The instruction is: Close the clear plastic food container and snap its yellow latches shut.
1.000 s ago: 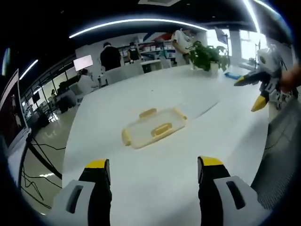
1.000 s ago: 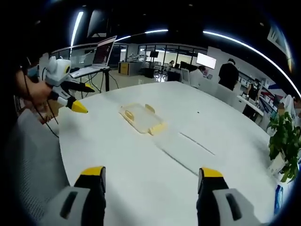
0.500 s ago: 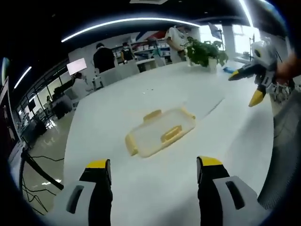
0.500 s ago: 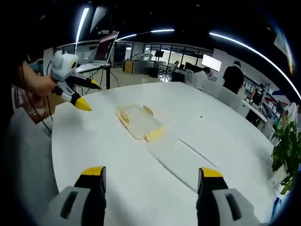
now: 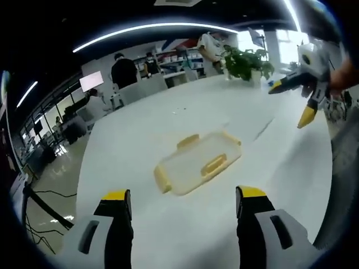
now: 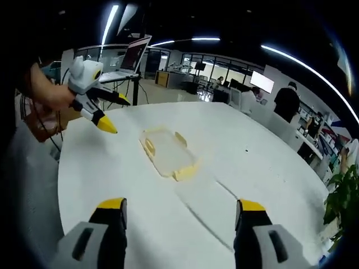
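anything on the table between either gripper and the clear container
Nothing visible does. In the left gripper view, bare white table lies between the left gripper and the clear container. In the right gripper view, the right gripper also faces it across bare tabletop. Both grippers are open, short of it.

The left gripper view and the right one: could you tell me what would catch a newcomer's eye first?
A clear plastic food container with yellow latches lies flat near the middle of a big white table. Both yellow-tipped tongs hang open above the table, the left tongs facing the container and the right tongs facing it from the other side.
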